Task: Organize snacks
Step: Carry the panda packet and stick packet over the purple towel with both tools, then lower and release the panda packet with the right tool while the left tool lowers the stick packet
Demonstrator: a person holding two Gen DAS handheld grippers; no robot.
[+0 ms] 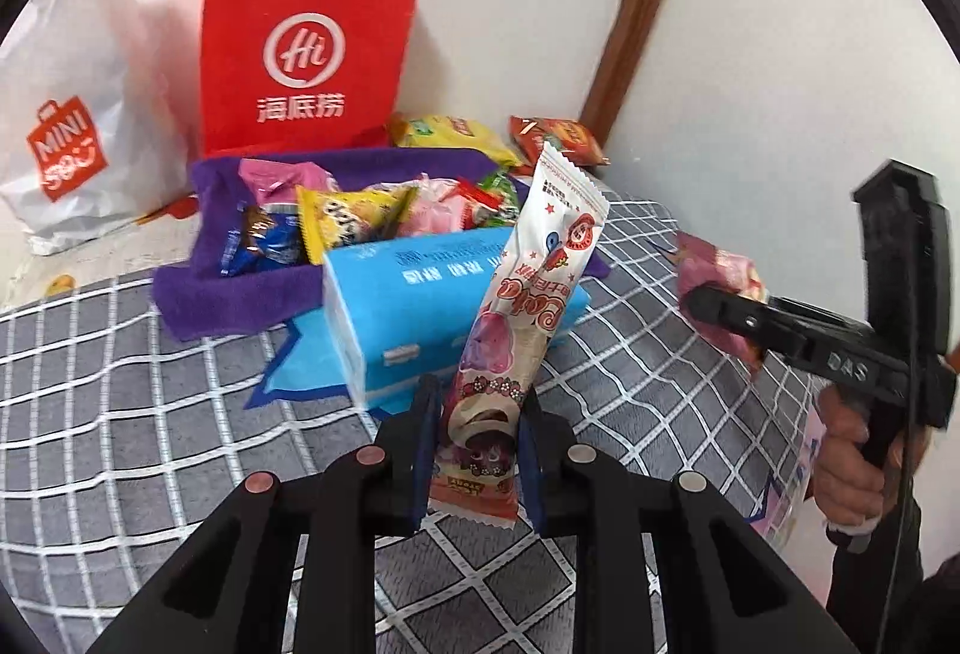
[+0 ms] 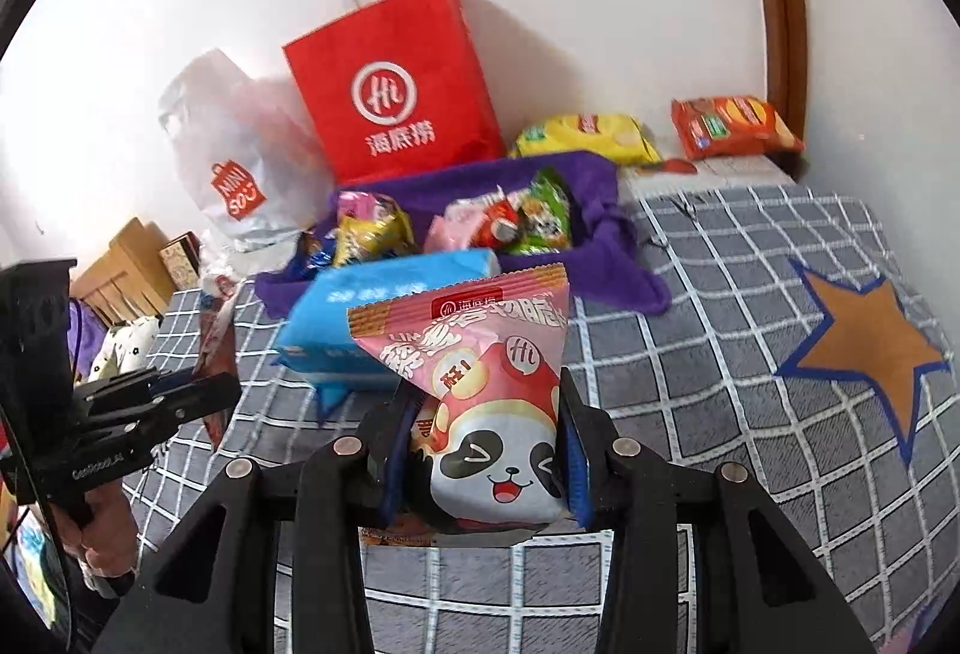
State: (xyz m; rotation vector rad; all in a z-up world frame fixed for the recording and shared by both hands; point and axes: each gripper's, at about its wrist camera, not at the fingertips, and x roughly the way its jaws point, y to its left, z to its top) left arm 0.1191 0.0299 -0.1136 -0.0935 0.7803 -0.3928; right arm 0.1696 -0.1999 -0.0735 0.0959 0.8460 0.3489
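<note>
a: what's in the soft purple fabric basket (image 2: pixel 594 210)?

b: a heap of small snack packets: a yellow one (image 1: pixel 348 222), a blue one (image 1: pixel 264 246), pink ones, a green one (image 2: pixel 543 219). it sits on the grey checked blanket (image 2: pixel 720 294) in front of the red paper carrier bag with white logo and string handles (image 2: pixel 396 96). beside that bag is a white plastic shopping bag with a red printed logo (image 1: pixel 72 114); i can't see inside either bag.

a: and loose things?

b: a blue plastic-wrapped tissue pack (image 1: pixel 408 306) lies just in front of the basket, and a yellow packet (image 2: pixel 588 135) and an orange packet (image 2: pixel 732 126) lie behind it near the wall.

a: what are you holding?

b: my left gripper (image 1: pixel 480 450) is clamped tight on the lower end of a long white and pink wrapper with cartoon printing (image 1: pixel 528 294). it stands nearly upright, leaning right, above the blanket and in front of the tissue pack.

a: and the other?

b: my right gripper (image 2: pixel 486 462) is closed on a puffy pink triangular pouch with a panda face (image 2: pixel 486 384), pads pressing its sides, crimped top edge upward, held over the blanket just short of the tissue pack.
</note>
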